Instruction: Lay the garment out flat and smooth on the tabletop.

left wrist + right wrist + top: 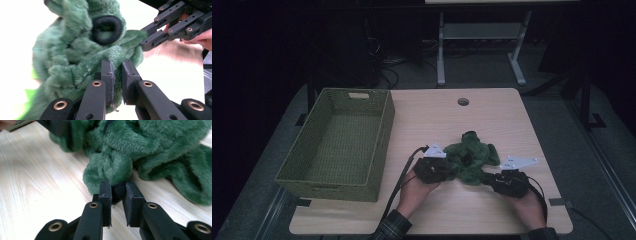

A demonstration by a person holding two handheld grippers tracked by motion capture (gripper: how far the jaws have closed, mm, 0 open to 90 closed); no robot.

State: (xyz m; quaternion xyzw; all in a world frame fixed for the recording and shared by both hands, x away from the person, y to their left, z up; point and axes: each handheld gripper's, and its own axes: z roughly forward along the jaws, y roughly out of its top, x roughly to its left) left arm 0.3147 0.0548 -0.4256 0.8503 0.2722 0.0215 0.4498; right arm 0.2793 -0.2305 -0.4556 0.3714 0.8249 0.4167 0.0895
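A green plush toy (472, 156) lies crumpled on the wooden table (492, 115), right of centre near the front. My left gripper (451, 171) is at its left side, jaws shut on a fold of the green plush toy (75, 62). My right gripper (486, 179) is at its lower right, jaws closed on a dark-edged end of the plush toy (110, 167). In the left gripper view the right gripper's fingers (152, 41) pinch the toy's far side, next to a black ring (107, 29) on the toy.
A green woven basket (384, 142) stands empty on the table's left half. A round cable hole (463, 102) sits near the table's far edge. A desk frame (441, 50) and cables lie on the dark floor behind.
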